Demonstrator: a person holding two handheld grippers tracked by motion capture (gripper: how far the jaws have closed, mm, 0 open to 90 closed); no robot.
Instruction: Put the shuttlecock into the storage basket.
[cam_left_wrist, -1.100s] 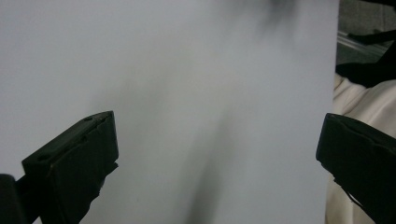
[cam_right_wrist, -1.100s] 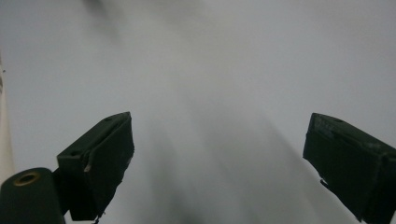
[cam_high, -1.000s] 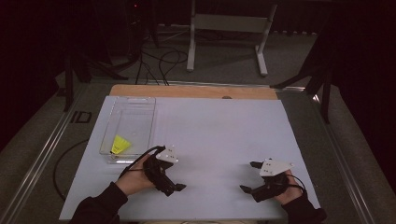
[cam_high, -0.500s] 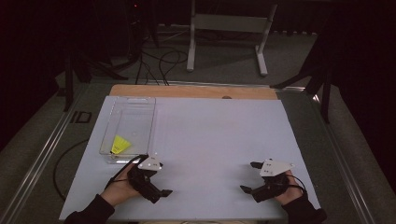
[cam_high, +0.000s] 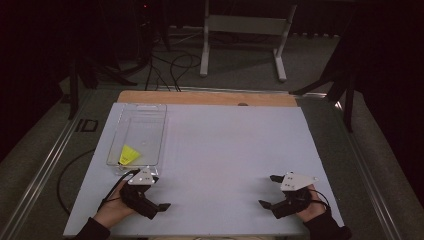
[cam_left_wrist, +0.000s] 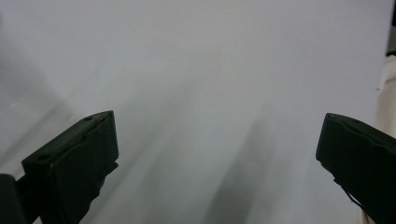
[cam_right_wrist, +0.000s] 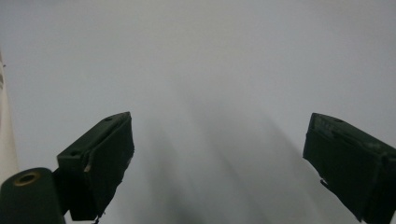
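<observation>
At the far left of the high view, a clear plastic tray (cam_high: 137, 135) is lying on the white table surface (cam_high: 220, 150), near its left edge. A small yellow piece (cam_high: 129, 155) is sitting inside the tray, toward the end nearest you, well short of the far wall.

Just beside the near end of that tray, you are holding the left gripper (cam_high: 157, 195) low over the white surface, its grey three-cornered plate facing up and its nose pointing toward the table's middle. Its jaws are standing spread wide apart; in the left gripper view (cam_left_wrist: 217, 158) they are rising at either side of the picture with nothing but bare white surface between them. The yellow piece is lying apart from this gripper, behind the tray's wall.

Moving right, the middle of the table is lying bare between your hands.

At the right, well apart from the tray, you are holding the right gripper (cam_high: 267, 192) near the table's front edge, pointing inward toward the left one. Its jaws are spread wide too; in the right gripper view (cam_right_wrist: 217, 158) only plain white surface is lying between them.
</observation>
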